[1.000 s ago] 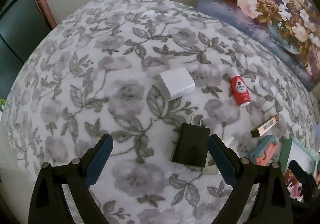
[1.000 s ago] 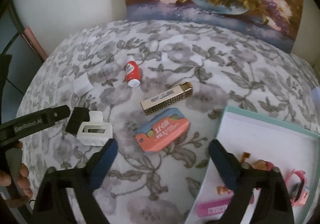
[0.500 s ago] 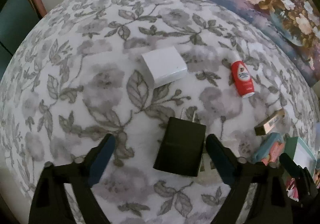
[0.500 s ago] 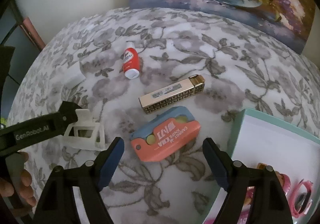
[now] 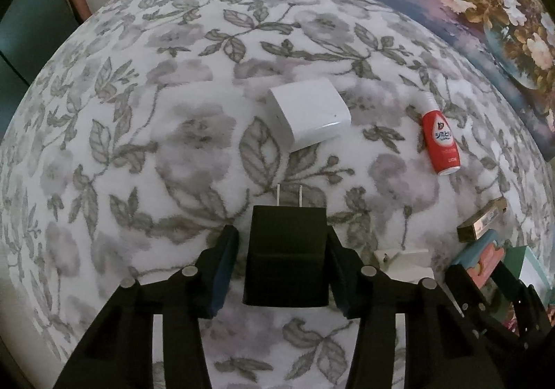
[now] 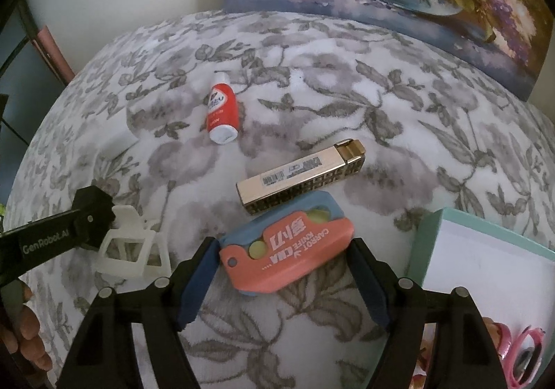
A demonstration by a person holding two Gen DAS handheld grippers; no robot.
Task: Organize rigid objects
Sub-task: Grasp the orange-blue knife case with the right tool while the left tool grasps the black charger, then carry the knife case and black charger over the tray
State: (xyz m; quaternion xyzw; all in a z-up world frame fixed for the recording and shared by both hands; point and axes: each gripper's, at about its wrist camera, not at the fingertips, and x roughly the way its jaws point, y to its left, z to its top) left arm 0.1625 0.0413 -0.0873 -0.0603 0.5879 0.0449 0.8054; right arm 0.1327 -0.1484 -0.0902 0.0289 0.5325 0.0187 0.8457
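Straddling a black plug-in charger block [image 5: 286, 264] on the grey-flowered cloth counter [image 5: 145, 132], the left gripper [image 5: 282, 272] has jaws partly closed, seemingly just touching its sides. The right gripper [image 6: 282, 279] brackets a coral-and-blue plastic carrot knife [image 6: 289, 248], jaws open beside it, near the teal-rimmed box [image 6: 430, 233].

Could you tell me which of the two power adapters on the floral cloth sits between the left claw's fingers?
The black two-pronged power adapter sits between the left claw fingers; the white cube-shaped power adapter lies farther ahead, untouched.
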